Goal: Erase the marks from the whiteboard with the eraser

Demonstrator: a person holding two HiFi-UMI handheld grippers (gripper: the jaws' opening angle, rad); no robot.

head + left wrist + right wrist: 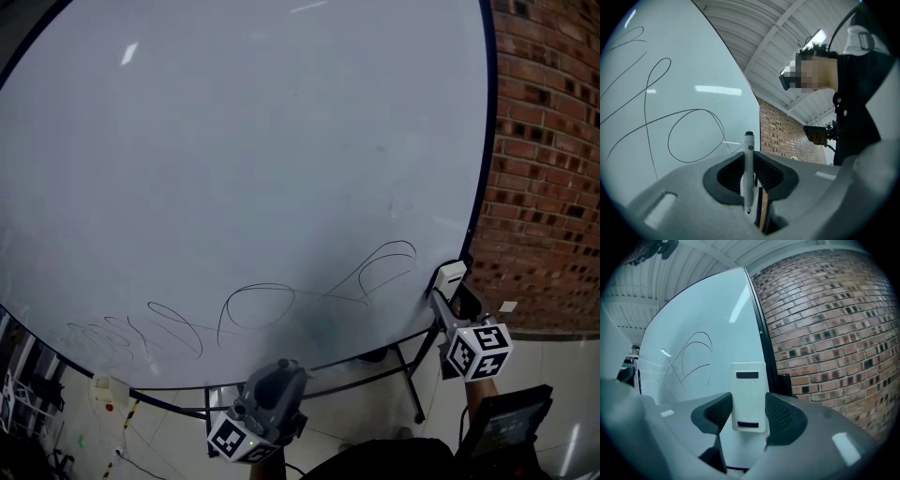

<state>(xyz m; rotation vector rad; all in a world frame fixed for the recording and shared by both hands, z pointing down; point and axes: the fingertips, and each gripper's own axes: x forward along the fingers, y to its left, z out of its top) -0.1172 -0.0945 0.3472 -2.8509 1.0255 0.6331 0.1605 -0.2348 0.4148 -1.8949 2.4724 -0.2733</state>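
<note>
Right hand-held gripper (749, 414): jaws part-closed on the eraser (749, 394), clamping its two sides. Eraser is white, rectangular and upright, with a dark bar near the top and bottom of its face. It sits at the whiteboard (244, 141) edge, about 4 o'clock, near the brick wall (553, 169). Looping black marks (258, 307) run from 4 to 7 o'clock. Left hand-held gripper (749, 180): jaws pinched on an upright white marker (748, 159).

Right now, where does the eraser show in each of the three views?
Head view: eraser at right, in the right gripper, near the edge of the whiteboard.
Left gripper view: not in it.
Right gripper view: eraser centre, between the jaws.
Shared landmark: the brick wall, right of the whiteboard.
</note>
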